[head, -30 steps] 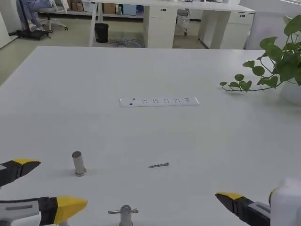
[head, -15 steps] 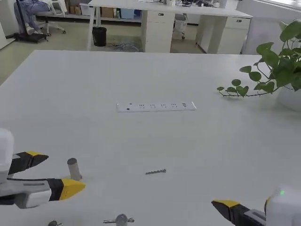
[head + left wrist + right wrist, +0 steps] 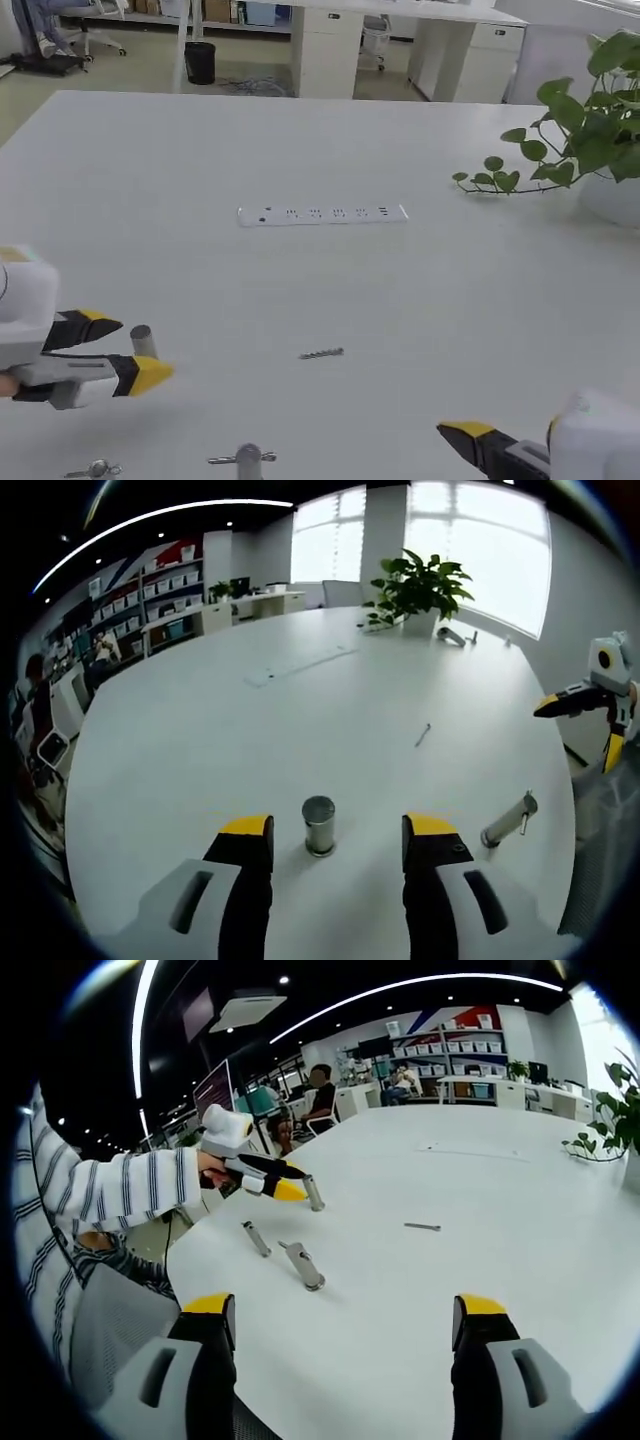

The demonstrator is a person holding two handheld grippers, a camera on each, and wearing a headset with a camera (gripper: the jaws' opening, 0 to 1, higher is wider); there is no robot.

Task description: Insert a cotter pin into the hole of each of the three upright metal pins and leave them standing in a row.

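White table point(image 3: 300, 140) in an open office carries a power strip point(image 3: 322, 214) at its centre and a potted plant point(image 3: 585, 130) at 2 o'clock. Left gripper point(image 3: 338, 830) has its fingers spread wide either side of an upright metal pin point(image 3: 319, 823), with a gap on each side. A loose cotter pin point(image 3: 321, 353) lies flat at 3 o'clock from it, well apart. Two more metal pins point(image 3: 247, 460), each crossed by a cotter pin, sit at 6 o'clock; standing or lying, I cannot tell. Right gripper point(image 3: 344, 1308) hangs at 5 o'clock, fingers open and empty.
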